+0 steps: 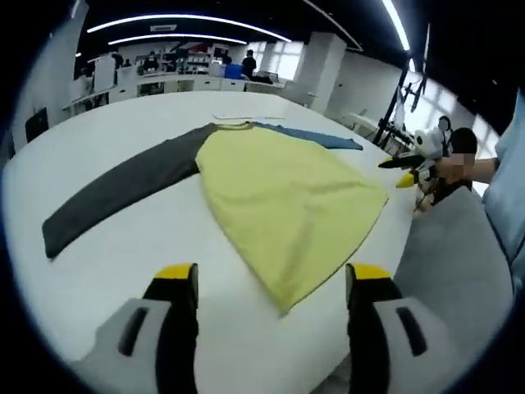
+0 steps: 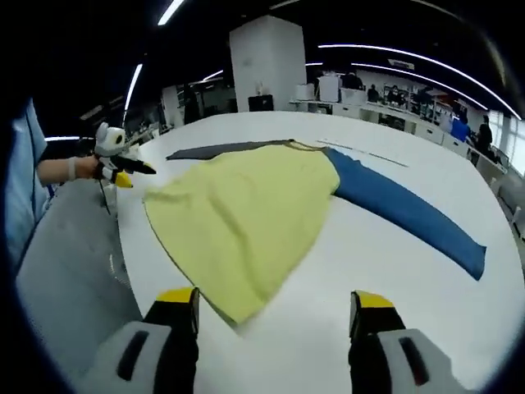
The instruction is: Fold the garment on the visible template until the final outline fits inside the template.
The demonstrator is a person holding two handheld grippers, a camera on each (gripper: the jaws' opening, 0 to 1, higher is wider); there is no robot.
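Flat still, garment (image 1: pixel 279 193) on table (image 1: pixel 123 254)

The garment (image 1: pixel 283 197) has a plain pale yellow body, 1 dark grey sleeve (image 1: pixel 123 193) and 1 blue sleeve (image 2: pixel 402 209). The counter (image 1: pixel 123 271) is white. Both grippers' jaws are black with yellow tips.

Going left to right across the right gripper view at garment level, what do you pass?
Person's sleeve → other tool held in a hand → yellow shirt body → blue sleeve, all on the white table.
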